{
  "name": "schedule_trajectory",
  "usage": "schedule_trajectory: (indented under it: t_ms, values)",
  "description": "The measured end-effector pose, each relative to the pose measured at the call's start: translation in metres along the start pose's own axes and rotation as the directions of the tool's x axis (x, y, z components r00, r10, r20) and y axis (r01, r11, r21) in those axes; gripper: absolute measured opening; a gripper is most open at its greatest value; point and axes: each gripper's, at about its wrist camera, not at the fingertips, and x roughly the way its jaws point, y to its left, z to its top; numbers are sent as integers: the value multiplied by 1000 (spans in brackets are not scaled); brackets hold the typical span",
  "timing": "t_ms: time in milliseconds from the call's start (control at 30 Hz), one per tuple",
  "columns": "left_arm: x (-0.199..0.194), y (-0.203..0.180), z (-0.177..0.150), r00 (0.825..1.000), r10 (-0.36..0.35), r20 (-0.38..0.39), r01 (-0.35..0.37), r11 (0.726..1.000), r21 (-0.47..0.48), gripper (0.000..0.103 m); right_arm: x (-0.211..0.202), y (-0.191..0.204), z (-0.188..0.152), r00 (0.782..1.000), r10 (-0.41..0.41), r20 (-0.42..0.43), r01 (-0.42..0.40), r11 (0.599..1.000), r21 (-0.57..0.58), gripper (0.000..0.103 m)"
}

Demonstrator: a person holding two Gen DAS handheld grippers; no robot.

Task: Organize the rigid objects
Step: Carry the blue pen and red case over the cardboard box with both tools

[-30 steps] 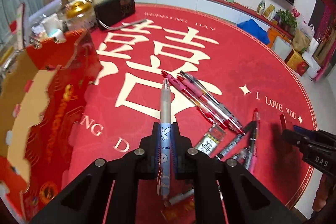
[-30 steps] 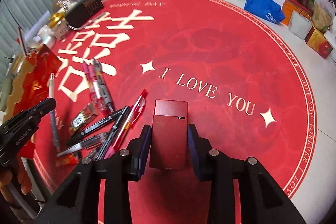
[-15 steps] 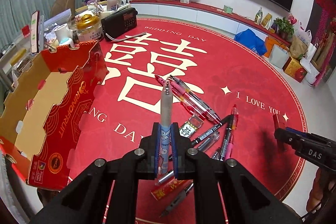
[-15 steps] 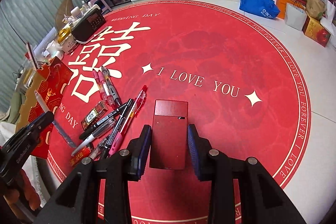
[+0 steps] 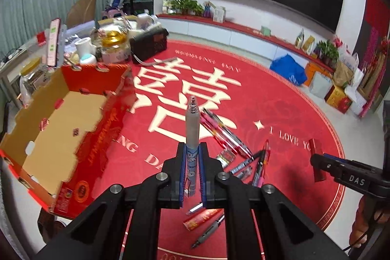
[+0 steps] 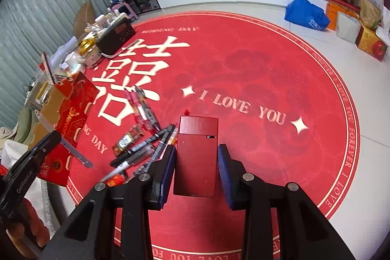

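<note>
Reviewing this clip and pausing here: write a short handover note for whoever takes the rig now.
Left gripper: shut on a grey-and-blue pen, held off the mat.
Right gripper: shut on a small red box, also held off the mat.
Cardboard box, open, sits at the left; nothing visible inside.
Left: loose pens and small packets on the red mat.
Next, probably: drop both items in the cardboard box.

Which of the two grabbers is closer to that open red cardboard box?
Left. The left gripper, clamped on a pen, hangs just beside the red cardboard box. The right gripper, holding a small red case, sits farther off, past the scattered pens.
</note>
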Motion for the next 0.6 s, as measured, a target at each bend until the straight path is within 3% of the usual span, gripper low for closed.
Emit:
schedule_trajectory:
  t_ms: [367, 600]
  values:
    - [-35, 58, 17, 990, 106, 93, -95, 990, -107, 10, 3, 78, 19, 994, 109, 15, -106, 984, -141, 36]
    - [-53, 107, 25, 970, 206, 130, -178, 964, -197, 10, 9, 155, 38, 972, 233, 7, -222, 936, -273, 36]
